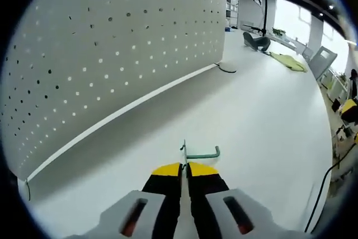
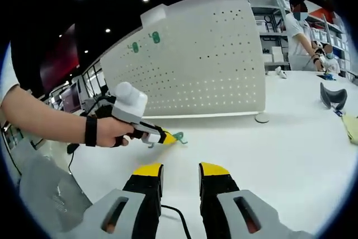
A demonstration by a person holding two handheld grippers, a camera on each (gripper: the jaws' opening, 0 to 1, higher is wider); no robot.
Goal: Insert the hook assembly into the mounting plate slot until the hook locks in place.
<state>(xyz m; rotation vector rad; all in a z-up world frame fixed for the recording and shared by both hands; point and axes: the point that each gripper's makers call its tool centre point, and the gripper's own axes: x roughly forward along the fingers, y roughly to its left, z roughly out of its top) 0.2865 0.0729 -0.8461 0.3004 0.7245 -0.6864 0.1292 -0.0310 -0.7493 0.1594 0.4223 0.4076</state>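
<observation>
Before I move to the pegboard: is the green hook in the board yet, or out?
Out. The green hook sits in the shut left gripper above the table, apart from the pegboard.

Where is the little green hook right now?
The green hook is pinched in the left gripper, just above the white table, in front of the pegboard.

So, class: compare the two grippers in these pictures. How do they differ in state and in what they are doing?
1. The left gripper has its fingers pressed together, shut on the green hook; the right gripper has its fingers apart, holding nothing.
2. The left gripper has the hook low over the white table; the right gripper waits behind, pointed at the pegboard.
Both have yellow-tipped black fingers.
</observation>
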